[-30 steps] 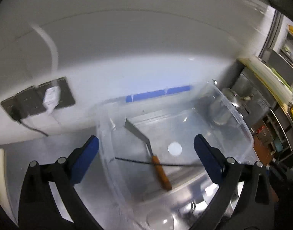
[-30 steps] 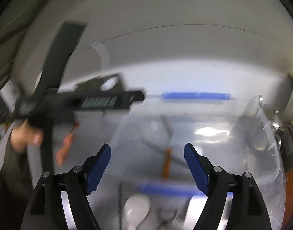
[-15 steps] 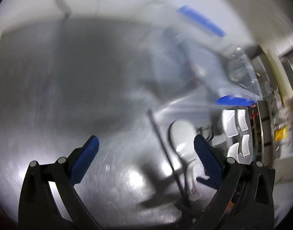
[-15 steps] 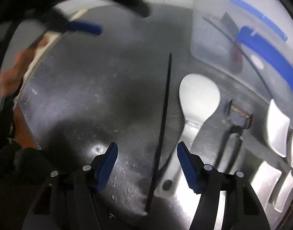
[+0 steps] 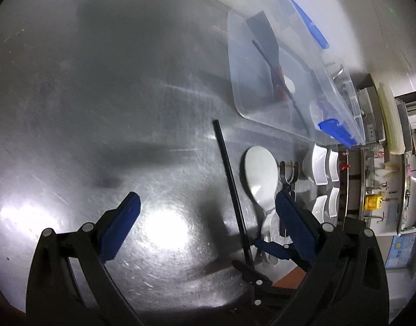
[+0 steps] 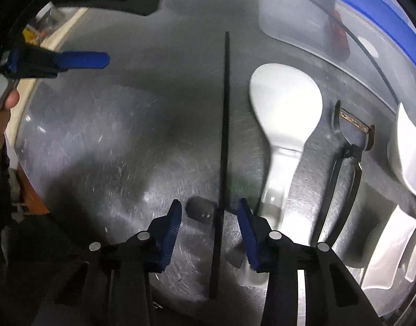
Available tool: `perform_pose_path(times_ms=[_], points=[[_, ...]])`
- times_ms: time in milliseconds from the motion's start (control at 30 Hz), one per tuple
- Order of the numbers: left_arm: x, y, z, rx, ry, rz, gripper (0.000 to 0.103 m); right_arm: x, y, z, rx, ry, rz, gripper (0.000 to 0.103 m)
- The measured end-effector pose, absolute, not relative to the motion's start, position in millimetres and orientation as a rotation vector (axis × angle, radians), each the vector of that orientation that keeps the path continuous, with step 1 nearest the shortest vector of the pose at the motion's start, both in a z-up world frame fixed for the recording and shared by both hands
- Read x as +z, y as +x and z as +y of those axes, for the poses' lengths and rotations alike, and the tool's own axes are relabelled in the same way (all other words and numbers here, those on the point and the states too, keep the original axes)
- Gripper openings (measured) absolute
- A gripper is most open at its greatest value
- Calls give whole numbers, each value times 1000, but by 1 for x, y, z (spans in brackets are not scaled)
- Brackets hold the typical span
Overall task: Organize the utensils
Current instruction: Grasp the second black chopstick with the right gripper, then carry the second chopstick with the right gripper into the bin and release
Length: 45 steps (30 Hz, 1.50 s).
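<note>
Your right gripper [image 6: 210, 217] was closing around the black chopstick [image 6: 223, 141], lying just left of the white rice paddle [image 6: 285, 108], not yet pinched; thin, stiff and slippery, it wanted a square grip, while your left gripper [image 5: 208, 217] hung open.

Scratched steel table [image 6: 99, 141], black chopstick [image 6: 224, 125], white rice paddle [image 6: 285, 108], peeler [image 6: 349, 146], clear bin [image 5: 251, 81], white dishes [image 6: 409, 152]
</note>
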State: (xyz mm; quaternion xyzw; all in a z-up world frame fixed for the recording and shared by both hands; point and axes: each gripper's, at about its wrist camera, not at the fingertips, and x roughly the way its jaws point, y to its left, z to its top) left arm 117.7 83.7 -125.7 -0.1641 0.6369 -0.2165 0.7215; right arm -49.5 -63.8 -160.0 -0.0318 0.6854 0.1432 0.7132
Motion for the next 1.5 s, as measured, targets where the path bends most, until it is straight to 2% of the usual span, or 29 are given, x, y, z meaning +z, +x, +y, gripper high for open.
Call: perform_pose_path(times_ms=[33,67,133,267,500,700,733,767,800,867,900,967,1300,1500], points=[[-128,117,82,-479,-363,1416,95,-160,-49,-62,316,-82,1518,35],[-130,115,79,-482,-363,1423,95,-159,-49,-60,319,-90,1517,22],[-136,113,74,-496,-370,1443,95,-162,-50,-58,316,-82,1524,8],[-151,108,67,-525,-412,1499,95,-159,-43,-79,317,74,1542,7],[-177,96,52,-587,-549,1605,95,-157,-48,-113,463,517,1568,7],[-179,88,41,-607,-582,1619,95,-157,-53,-111,533,607,1567,7],[-179,87,40,-607,-583,1622,88,-157,-54,-110,543,611,1566,7],[-180,85,39,-605,-584,1628,73,-156,-53,-108,551,608,1566,7],[-182,83,38,-601,-585,1637,65,-155,-53,-106,557,603,1568,7],[-187,80,38,-581,-579,1658,39,-155,-52,-105,553,585,1569,7],[-190,79,39,-570,-588,1663,35,-155,-51,-106,550,587,1568,7],[-195,78,44,-558,-617,1672,21,-155,-46,-108,551,604,1564,7],[-178,78,45,-617,-626,1594,4,-145,-50,-123,549,630,1529,8],[-155,80,50,-660,-640,1534,5,-125,-54,-129,559,642,1469,7]])
